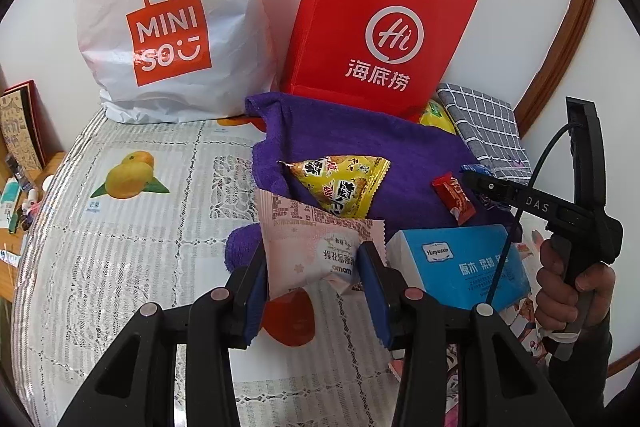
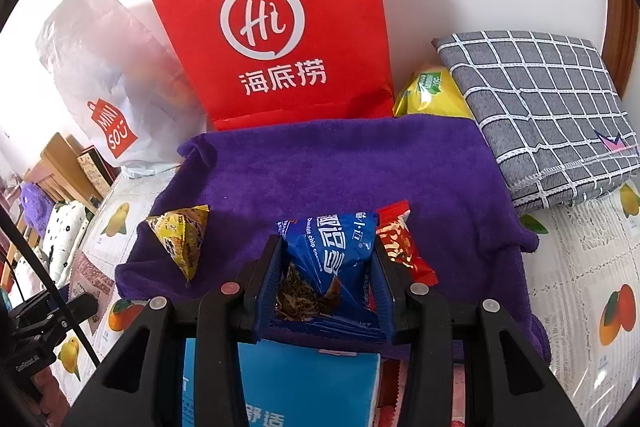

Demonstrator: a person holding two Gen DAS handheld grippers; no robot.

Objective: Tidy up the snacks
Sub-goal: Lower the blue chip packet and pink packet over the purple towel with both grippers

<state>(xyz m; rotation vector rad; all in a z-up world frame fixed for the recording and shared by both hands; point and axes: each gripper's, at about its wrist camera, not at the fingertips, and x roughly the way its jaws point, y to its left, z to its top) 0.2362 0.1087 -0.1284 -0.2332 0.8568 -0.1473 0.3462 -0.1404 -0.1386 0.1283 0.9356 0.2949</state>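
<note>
The right gripper (image 2: 326,281) has its jaws closed on a blue cookie packet (image 2: 334,259), pointing to 12 o'clock over the purple towel (image 2: 340,167). The left gripper (image 1: 314,269) squeezes a pink snack packet (image 1: 316,247) the same way, towel edge just ahead.

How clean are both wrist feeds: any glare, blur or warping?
Left wrist: sharp, glare on the Miniso bag, door frame bowed by the fisheye. Right wrist: that bag is washed out and soft at the edge; blue packet crisp.

Home: fruit-print tablecloth (image 1: 120,227), shopping bags (image 1: 168,19), cluttered shelf (image 1: 20,187).
</note>
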